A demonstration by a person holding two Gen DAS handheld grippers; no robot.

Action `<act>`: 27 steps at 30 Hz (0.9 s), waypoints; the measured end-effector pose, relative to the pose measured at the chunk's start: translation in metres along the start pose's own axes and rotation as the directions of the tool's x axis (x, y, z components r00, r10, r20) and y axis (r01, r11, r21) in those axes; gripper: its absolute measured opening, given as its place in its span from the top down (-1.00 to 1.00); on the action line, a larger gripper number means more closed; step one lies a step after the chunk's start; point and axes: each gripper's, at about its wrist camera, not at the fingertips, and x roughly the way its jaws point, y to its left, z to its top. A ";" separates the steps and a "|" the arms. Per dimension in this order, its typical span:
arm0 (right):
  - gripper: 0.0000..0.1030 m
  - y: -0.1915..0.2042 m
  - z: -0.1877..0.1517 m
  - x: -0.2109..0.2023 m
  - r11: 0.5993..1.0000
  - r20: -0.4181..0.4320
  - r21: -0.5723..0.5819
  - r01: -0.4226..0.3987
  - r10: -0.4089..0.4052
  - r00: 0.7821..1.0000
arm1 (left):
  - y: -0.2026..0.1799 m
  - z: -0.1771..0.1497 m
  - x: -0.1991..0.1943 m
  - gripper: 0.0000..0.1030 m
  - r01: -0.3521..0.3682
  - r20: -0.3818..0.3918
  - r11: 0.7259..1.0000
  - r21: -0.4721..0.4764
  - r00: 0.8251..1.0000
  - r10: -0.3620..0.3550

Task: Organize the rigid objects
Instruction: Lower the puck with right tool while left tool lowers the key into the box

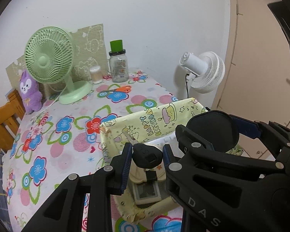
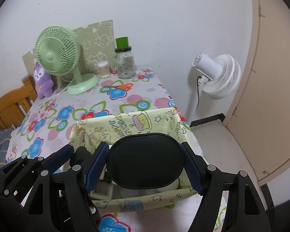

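Note:
In the left wrist view my left gripper [image 1: 147, 150] is shut on a black-headed key [image 1: 147, 157], its metal blade pointing up and left. The key hangs over the open yellow birthday-print box [image 1: 145, 119] at the table's near right corner. My right gripper [image 2: 145, 147] is shut on a black oval case [image 2: 145, 161], held over the same box [image 2: 125, 124]. In the left wrist view that case [image 1: 212, 130] sits just right of the key. Inside the box lie a white device with a screen [image 1: 147, 192] and a cream object, partly hidden.
A floral cloth [image 1: 67, 135] covers the table. At the back stand a green desk fan [image 1: 50, 58], a purple plush [image 1: 30, 92], a swab tub [image 1: 96, 74], a glass jar with a green lid [image 1: 118, 65] and orange scissors [image 1: 121, 89]. A white standing fan [image 2: 218, 75] and a door are on the right.

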 end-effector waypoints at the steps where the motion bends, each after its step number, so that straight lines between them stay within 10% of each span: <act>1: -0.49 -0.002 0.000 0.003 1.000 -0.007 0.004 0.006 -0.006 1.000 | 0.000 0.000 0.003 0.37 0.006 -0.005 1.000 0.000 1.000 -0.006; 27: -0.49 -0.018 0.001 0.050 0.999 -0.109 0.036 0.008 -0.004 0.994 | 0.003 0.005 0.060 0.26 0.054 -0.124 0.998 -0.021 0.991 -0.056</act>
